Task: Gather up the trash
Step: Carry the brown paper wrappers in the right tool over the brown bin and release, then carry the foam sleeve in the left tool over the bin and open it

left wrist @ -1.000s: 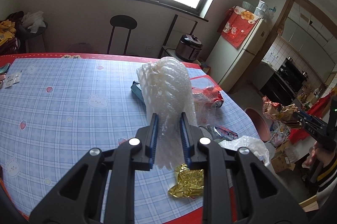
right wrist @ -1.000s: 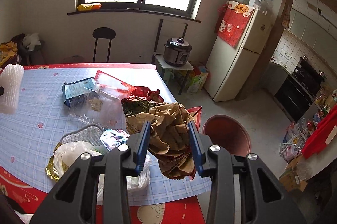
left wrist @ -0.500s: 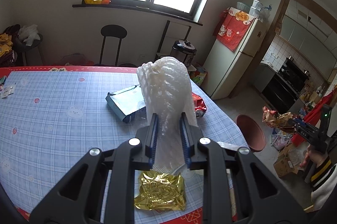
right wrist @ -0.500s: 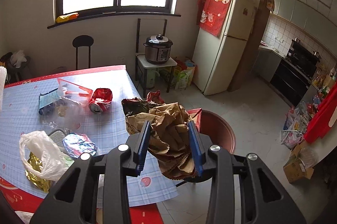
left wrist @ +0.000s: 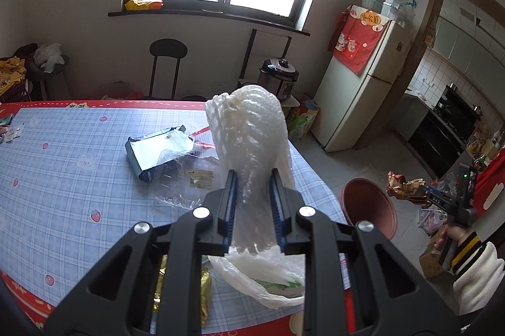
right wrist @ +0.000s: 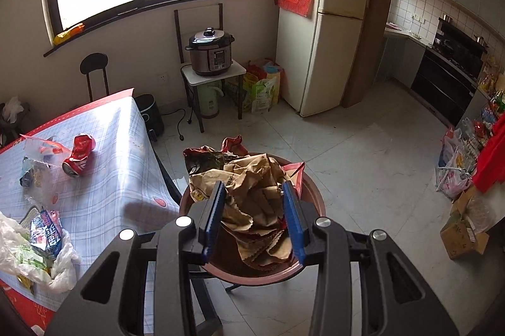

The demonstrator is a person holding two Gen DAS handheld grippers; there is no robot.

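Right gripper [right wrist: 254, 216] first: we've got it clamped on a crumpled wad of brown paper and wrappers [right wrist: 252, 191], and over the last second it has swung off the table and now hangs right above the reddish-brown bin [right wrist: 311, 194] on the floor, where before the bin sat off to one side. That means we're set for the drop; by our reckoning, parting the jaws here should land the wad inside, though a loose flap of red wrapper sticks out over the far rim and might catch. Left gripper [left wrist: 252, 209] next: pinched on a tall roll of bubble wrap [left wrist: 251, 140], held upright over the near edge of the table [left wrist: 63, 165], and it has slid rightward toward the bin side, so it's queued for second. Further out, plenty is left on the blue checked cloth: a crushed red can [right wrist: 79, 154], a teal packet [left wrist: 157, 153], clear plastic film [left wrist: 180, 178], a gold foil wrapper [left wrist: 202, 295], a white plastic bag [left wrist: 268, 276]. We're early in the job, we'd say.
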